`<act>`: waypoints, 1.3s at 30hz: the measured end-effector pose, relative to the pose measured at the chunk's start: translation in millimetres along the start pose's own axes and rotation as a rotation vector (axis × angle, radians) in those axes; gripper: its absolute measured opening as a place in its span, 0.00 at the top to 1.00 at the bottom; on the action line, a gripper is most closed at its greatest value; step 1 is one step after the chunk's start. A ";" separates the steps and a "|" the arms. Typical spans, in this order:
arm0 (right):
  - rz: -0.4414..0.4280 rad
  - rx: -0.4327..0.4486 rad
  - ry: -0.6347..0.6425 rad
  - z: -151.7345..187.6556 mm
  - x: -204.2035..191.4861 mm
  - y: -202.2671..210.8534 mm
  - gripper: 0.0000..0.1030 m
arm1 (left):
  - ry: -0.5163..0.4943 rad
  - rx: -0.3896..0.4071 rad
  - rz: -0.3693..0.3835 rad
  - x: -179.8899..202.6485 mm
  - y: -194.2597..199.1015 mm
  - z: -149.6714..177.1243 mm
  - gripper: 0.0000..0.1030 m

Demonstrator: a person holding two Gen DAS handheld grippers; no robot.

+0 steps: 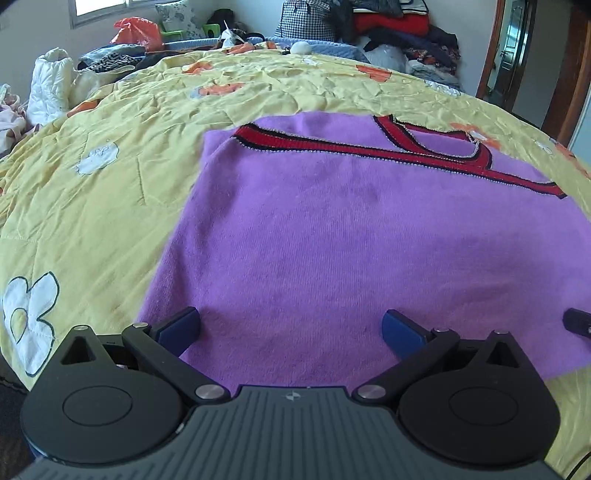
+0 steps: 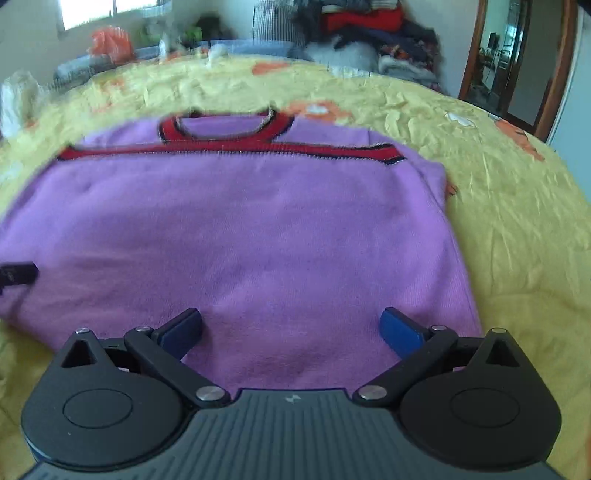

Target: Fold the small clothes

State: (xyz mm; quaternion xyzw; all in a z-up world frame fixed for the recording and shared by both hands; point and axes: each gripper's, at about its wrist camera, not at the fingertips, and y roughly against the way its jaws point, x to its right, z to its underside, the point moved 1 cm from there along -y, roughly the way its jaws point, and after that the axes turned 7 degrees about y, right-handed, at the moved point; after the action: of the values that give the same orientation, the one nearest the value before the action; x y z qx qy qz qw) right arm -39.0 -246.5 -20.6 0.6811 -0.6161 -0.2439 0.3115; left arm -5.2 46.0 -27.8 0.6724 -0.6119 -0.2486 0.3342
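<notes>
Garment: a small purple knitted sweater (image 1: 332, 251) with a red, dark-edged collar band (image 2: 229, 142) lies spread flat on the bed, neck away from the cameras, hem nearest them.
Surface: a crumpled yellow quilted bedspread with white and orange flowers (image 1: 92, 206); it is a bed, with piles of other clothes (image 1: 399, 26) stacked at its far side.
Left claw (image 1: 291, 330): spread wide, blue pads apart, nothing between them, hovering over the hem near the sweater's left corner.
Right claw (image 2: 291, 328): also spread wide and empty, over the hem toward the right side; this view is blurred, so whether it touches the cloth cannot be told.
Step in hand: judged as the approach to a first grip; the body looks unfolded, though the sleeves are not clearly visible.
Next move calls for: each claw to drop onto the hem edge, pinch both layers, then lift together and carry the hem toward the collar, keeping it level so the fold lands straight.
</notes>
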 end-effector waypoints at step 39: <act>0.016 -0.002 -0.007 -61.3 -26.0 -48.1 0.00 | 0.017 -0.170 -0.043 6.0 -15.0 -29.6 0.00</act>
State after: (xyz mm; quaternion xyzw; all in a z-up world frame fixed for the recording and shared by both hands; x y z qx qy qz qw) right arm 34.8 -210.9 -14.7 0.6750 -0.6224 -0.2442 0.3119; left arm 27.4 44.7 -19.4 0.6567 -0.5711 -0.3013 0.3896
